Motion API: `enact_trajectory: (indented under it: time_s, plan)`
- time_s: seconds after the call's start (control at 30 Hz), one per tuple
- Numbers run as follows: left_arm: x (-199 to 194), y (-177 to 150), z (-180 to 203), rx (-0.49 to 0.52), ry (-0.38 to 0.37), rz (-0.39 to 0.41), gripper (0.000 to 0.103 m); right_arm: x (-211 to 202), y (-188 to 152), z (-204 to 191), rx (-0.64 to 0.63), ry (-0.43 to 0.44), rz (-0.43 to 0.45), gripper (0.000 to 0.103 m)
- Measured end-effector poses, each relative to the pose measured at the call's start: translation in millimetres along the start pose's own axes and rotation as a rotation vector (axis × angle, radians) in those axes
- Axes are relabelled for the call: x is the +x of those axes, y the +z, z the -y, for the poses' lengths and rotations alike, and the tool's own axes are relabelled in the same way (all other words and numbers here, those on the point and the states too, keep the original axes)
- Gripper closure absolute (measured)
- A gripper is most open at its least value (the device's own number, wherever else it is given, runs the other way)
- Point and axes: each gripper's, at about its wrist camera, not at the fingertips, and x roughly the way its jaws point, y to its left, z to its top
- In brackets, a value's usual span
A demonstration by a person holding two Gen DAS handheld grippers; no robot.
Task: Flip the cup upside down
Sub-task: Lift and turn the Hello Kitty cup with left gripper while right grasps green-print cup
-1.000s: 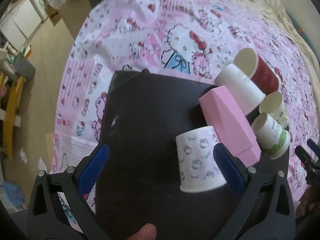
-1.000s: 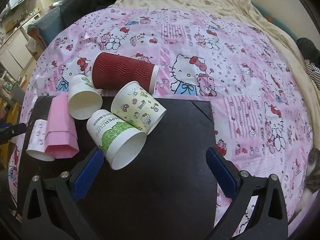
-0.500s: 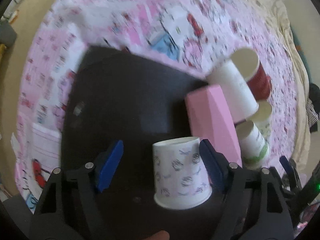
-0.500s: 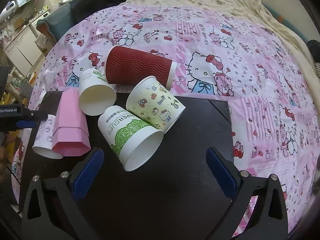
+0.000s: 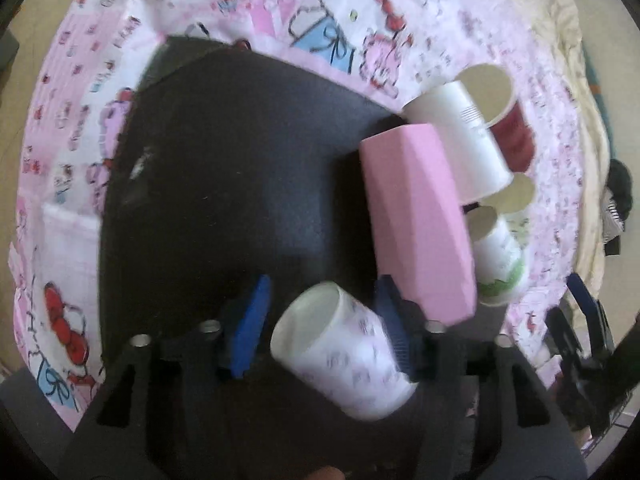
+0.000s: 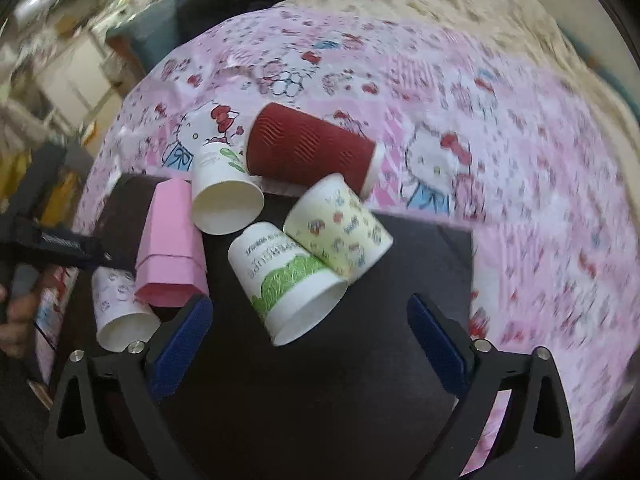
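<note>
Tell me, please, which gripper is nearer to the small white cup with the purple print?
Left. The left gripper has the small white cup between its closing jaws; the right gripper hangs over the black mat, off to the cup's side.

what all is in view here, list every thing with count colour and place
small white paper cup with pale purple prints: 1, tipped over between the left gripper's jaws, on the mat
pink faceted cup: 1, lying on the mat beside the small cup
plain white paper cup: 1, on its side at the mat's far edge
dark red ripple-wall paper cup: 1, lying on the bedsheet
white cup with green leaf print: 1, on its side, mid mat
cream cartoon-print cup: 1, lying against the green one
black mat: 1, on the sheet
pink cartoon bedsheet: 1, underneath
left gripper: closing around the small cup
right gripper: closing slightly, nothing between its jaws
</note>
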Motion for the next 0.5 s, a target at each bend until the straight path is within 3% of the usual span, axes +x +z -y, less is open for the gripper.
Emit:
enact_trajectory:
  time_s: [0.03, 0.1, 0.2, 0.37, 0.47, 0.5]
  plan:
    - [-9, -7, -4, -0.029, -0.011, 0.022, 0.021, -1, 4, -4, -0.024, -0.012, 0.002, 0.004]
    - [-20, -22, -13, -0.122, -0.006, 0.062, 0.020, -6, 10, -10, -0.045, -0.020, 0.017, 0.004]
    - [-20, -39, -19, -0.257, -0.062, 0.080, 0.020, -8, 12, -10, -0.026, -0.008, 0.024, 0.004]
    - [-2, -66, -26, -0.535, -0.169, 0.097, 0.021, -7, 12, -3, 0.032, -0.002, 0.020, 0.004]
    - [8, -68, -28, -0.575, -0.144, 0.127, 0.026, -13, 11, 1, 0.057, 0.004, 0.032, 0.004]
    - [11, -69, -29, -0.583, -0.143, 0.121, 0.035, -15, 11, 3, 0.064, 0.003, 0.036, 0.004]
